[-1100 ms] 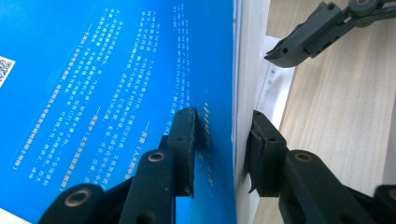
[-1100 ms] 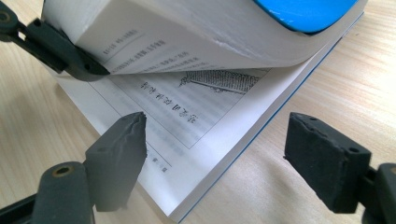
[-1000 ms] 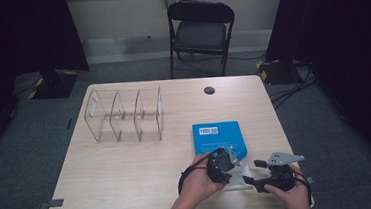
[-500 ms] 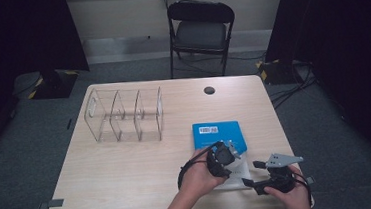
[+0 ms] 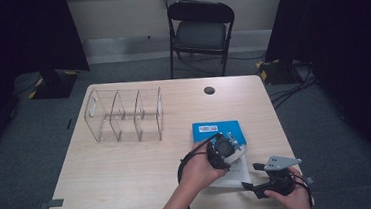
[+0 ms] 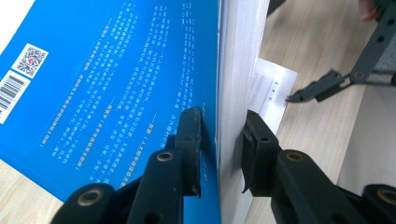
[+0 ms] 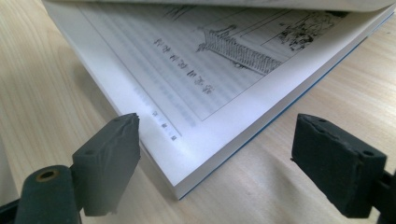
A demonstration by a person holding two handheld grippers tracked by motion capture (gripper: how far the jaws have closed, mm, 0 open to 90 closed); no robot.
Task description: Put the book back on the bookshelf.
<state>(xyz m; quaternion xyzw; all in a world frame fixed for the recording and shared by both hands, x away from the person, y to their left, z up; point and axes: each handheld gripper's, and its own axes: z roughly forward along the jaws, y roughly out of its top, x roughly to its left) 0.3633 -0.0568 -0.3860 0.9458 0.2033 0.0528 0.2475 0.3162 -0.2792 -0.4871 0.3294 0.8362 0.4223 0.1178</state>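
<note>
Mid-step: opening the blue book [image 5: 219,131] on the bench [image 5: 129,179]. Left gripper [image 6: 220,140] clamped on the cover plus a wad of pages, lifting them; jaws just closed further. Right gripper [image 7: 215,154] released, jaws just widened, straddling the exposed lower page corner directly ahead, not touching. Next, likely: pinning the lower pages while swinging the lifted part over.

the book [image 5: 219,131] has a bright blue cover with rows of small white print, a white label with a black barcode and a black-and-white square code; its open page [image 7: 196,88] is white with grey print and a black line drawing. the table [image 5: 128,164] is pale wood grain with one dark round spot [image 5: 209,90]. both grippers are black, the left gripper [image 6: 219,149] and the right gripper [image 7: 215,163]. the organiser [image 5: 124,114] is clear. the chair [image 5: 202,30] is black.
</note>
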